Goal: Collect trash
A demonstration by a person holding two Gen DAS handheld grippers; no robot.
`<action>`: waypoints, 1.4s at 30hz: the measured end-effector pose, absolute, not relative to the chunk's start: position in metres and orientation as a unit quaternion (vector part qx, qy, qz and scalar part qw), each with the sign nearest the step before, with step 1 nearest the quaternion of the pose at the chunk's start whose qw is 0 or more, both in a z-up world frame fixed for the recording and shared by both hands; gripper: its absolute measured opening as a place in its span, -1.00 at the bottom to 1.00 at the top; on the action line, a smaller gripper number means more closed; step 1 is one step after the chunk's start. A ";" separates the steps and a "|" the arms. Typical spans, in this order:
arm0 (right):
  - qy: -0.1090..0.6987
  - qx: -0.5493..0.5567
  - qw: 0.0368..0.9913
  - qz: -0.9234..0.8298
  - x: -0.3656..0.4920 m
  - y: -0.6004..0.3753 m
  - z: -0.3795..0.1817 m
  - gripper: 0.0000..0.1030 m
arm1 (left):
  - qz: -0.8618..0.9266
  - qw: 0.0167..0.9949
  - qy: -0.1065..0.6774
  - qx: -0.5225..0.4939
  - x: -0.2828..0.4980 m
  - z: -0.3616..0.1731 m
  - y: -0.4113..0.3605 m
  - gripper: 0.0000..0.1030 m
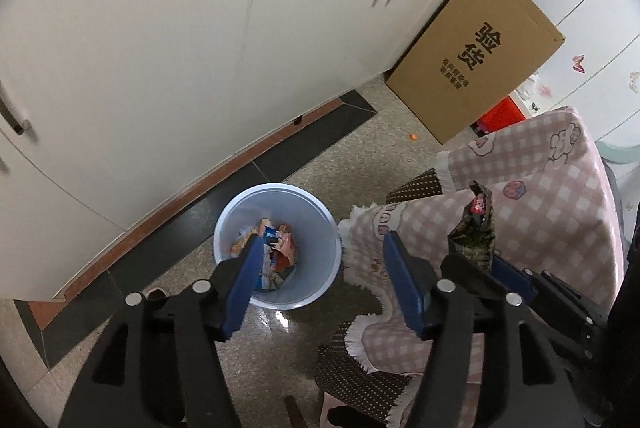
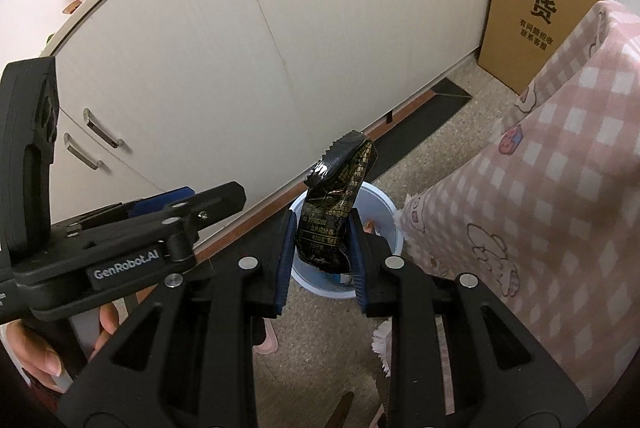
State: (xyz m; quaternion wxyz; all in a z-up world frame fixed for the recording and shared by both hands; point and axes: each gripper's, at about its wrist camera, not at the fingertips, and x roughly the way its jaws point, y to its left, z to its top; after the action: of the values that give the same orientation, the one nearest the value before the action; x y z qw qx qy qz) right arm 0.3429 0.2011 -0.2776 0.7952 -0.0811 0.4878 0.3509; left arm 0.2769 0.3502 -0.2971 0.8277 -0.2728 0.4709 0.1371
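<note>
A pale blue trash bin (image 1: 320, 228) stands on the floor with several crumpled snack wrappers (image 1: 276, 252) inside. My left gripper (image 1: 320, 240) is open and empty, above the bin's near side. My right gripper (image 2: 320, 220) is shut on a black snack wrapper (image 2: 340, 203) with gold print and holds it upright above the bin (image 2: 384, 207). The same wrapper (image 1: 476, 228) shows in the left wrist view, to the right of the left gripper. The left gripper (image 2: 168, 205) shows at the left of the right wrist view.
White cabinets (image 1: 180, 47) run along the far side. A brown cardboard box (image 1: 476, 55) stands on the floor at the right. A table with a pink checked cloth (image 1: 540, 207) is right beside the bin. A pink slipper (image 2: 266, 340) lies on the floor.
</note>
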 end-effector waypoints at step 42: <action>0.269 -0.010 0.937 0.220 0.202 -0.005 -0.088 0.51 | 0.063 0.948 0.295 -0.100 0.167 -0.092 0.169 0.58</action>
State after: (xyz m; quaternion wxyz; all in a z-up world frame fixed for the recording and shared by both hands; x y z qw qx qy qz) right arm 0.2020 -0.0054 -0.0877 0.9375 -0.0097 0.2695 0.2200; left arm 0.1668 0.1690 -0.0917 0.9481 -0.0998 0.2951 0.0631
